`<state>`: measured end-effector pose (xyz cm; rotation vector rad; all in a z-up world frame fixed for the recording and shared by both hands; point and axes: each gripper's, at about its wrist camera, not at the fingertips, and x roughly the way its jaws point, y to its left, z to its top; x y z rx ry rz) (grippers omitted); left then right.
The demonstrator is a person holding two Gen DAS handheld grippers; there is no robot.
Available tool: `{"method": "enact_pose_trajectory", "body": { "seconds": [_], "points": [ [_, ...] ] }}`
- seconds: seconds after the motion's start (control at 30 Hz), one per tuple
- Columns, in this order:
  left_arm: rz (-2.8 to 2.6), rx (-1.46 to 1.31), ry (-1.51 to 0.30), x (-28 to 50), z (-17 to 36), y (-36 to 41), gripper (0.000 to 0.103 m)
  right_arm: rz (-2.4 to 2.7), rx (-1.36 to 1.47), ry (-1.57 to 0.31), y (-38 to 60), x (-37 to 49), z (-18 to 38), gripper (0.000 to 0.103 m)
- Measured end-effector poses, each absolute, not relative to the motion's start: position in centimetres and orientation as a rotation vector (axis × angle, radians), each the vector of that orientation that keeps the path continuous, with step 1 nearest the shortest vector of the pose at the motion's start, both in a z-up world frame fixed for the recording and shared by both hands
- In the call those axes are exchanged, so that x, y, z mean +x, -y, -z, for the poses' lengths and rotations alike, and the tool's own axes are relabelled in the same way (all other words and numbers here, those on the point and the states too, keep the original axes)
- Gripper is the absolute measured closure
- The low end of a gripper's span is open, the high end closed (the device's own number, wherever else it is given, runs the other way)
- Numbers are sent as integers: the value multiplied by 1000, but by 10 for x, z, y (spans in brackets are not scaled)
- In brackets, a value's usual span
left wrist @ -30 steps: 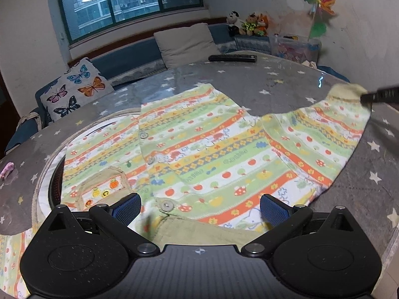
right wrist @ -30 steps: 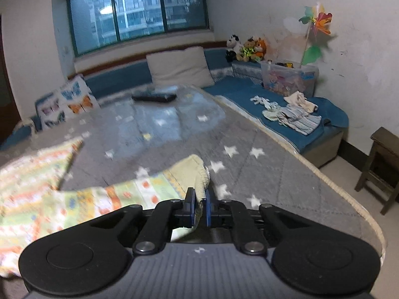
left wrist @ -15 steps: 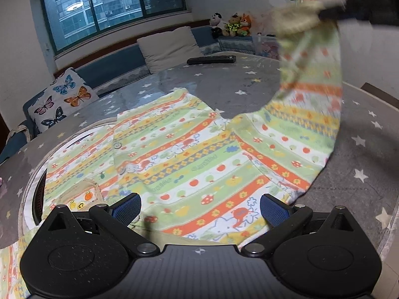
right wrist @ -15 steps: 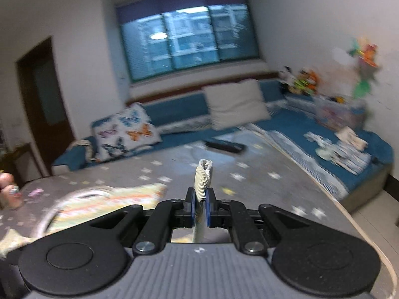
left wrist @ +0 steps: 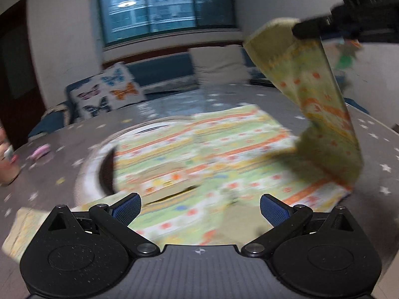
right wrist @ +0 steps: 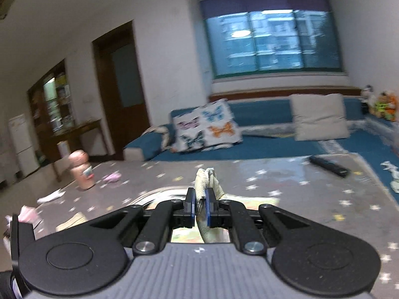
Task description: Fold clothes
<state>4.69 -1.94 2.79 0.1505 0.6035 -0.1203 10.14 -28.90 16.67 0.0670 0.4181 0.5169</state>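
A child's striped shirt [left wrist: 199,154] in green, yellow and orange lies spread on the grey star-print table [left wrist: 74,134]. Its right sleeve [left wrist: 319,94] is lifted high and hangs back over the body. My right gripper [right wrist: 200,203] is shut on the sleeve's ribbed cuff [right wrist: 203,182]; in the left wrist view that gripper [left wrist: 311,28] shows at the upper right, above the shirt. My left gripper [left wrist: 198,209] stands open just over the shirt's near edge, nothing between its blue pads [left wrist: 126,208].
A pink bottle [right wrist: 81,172] and small pink scraps [right wrist: 112,177] sit at the table's left side. A black remote [right wrist: 328,165] lies at the far right. A blue sofa [right wrist: 261,147] with a butterfly cushion [right wrist: 207,127] and a white one runs behind.
My right gripper has carried the sleeve cuff up and leftward over the shirt body, swinging to face left. My left gripper's view has shifted left and blurred; it stays open.
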Motion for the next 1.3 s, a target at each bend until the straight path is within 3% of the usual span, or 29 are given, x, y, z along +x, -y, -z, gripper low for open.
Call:
{"method": "enact_pose_trajectory", "body": {
  "seconds": [0.37,0.43,0.5,0.63,1.07,1.3],
  "points": [
    [-21,60,-628,31,-20,-44,0,-697,-52,-548,189,102,-118,95],
    [-32,49,-630,30,-19,-47,0,-723,-76,-571,178,98,-110,88],
    [-38,46,-632,29,-19,-50,0,-743,-77,-593,173,93,-105,87],
    [-46,42,-631,28,-20,-52,0,-735,-90,-597,189,81,-106,78],
    [-25,59,-623,42,-24,-37,0,-438,-38,-767,302,89,-45,80],
    [-6,80,-623,54,-23,-24,0,-417,-45,-715,309,98,-56,80]
  ]
}}
